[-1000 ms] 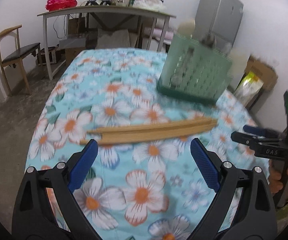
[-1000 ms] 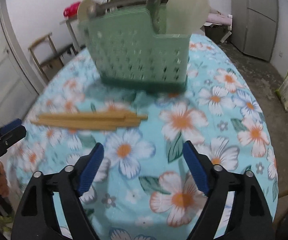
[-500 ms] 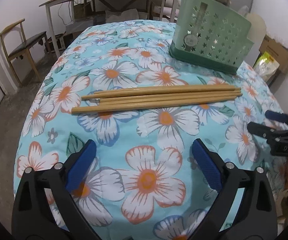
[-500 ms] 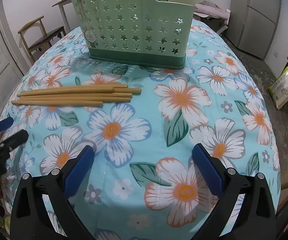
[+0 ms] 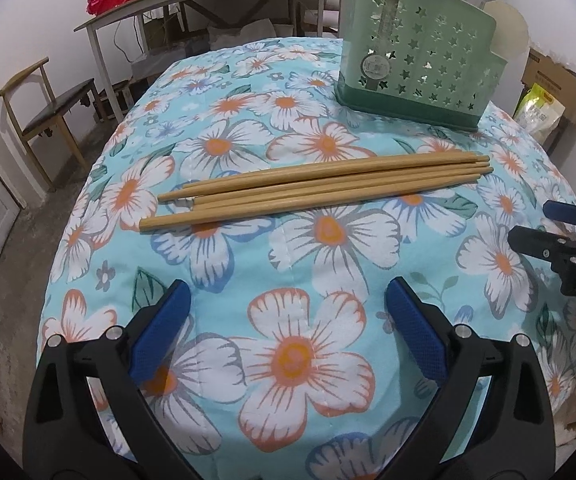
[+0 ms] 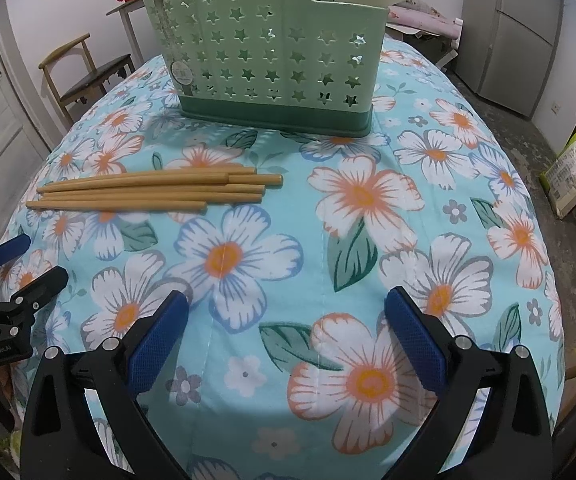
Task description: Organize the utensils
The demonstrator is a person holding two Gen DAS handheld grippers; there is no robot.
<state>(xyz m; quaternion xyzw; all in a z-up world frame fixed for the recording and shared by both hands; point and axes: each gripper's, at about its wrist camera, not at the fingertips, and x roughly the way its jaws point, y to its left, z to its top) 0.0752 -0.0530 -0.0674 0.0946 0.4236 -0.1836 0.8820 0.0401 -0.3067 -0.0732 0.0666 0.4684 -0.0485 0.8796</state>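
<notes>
So both tongs are spread wide with nothing in them, and both have just been opening up over bare cloth. The left gripper [image 5: 288, 312] hangs over the flowery turquoise tablecloth [image 5: 328, 264] on the near side of the bundle of light wooden chopsticks [image 5: 320, 186], well short of them. The right gripper [image 6: 288, 316] sits off to the side, also over bare cloth.

The chopsticks lie flat in a loose row, five or so, touching each other, ends staggered. The pale green plastic utensil caddy with star cutouts [image 5: 416, 56] stands upright beyond them, near but not touching, with a few pale utensils already poking out the top.

My read is we're at the approach for the first pick. Tips if you're doing this step:

- come down with the pads straddling the sticks across their length, not along it
- aim around the middle of the bundle so it doesn't seesaw
- the cloth looks soft, so press in a little to get under the round sides
- grabbing the lot at once risks one squirting out; one or two looks safer
- tilt them upright before heading for the caddy opening
</notes>
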